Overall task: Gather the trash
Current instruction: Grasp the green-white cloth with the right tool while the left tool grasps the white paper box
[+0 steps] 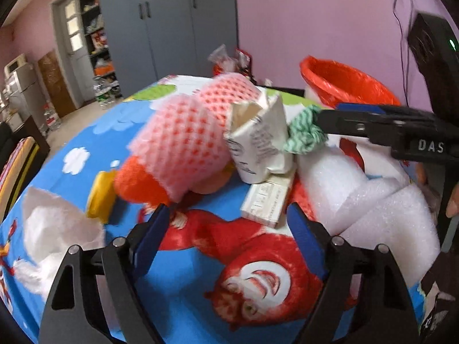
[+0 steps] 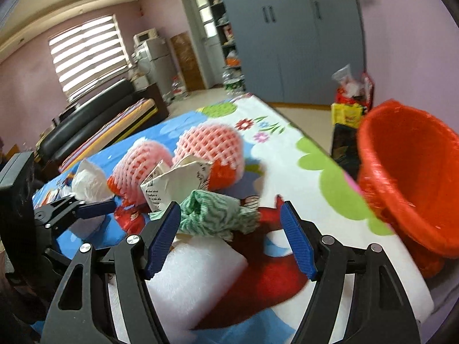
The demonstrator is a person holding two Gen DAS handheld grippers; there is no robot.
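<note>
As the green rag point(image 2: 218, 215) looks soft and light, it is best pinched mid-bunch; both the right tool point(image 2: 231, 235) and left tool point(image 1: 226, 238) are held released.

Tablecloth point(image 2: 301, 172) looks like smooth printed cloth, the bin liner point(image 2: 407, 177) is glossy crinkly plastic, fruit nets point(image 1: 186, 140) are soft matt foam mesh, paper cup point(image 1: 258, 143) crumpled and matt.
</note>
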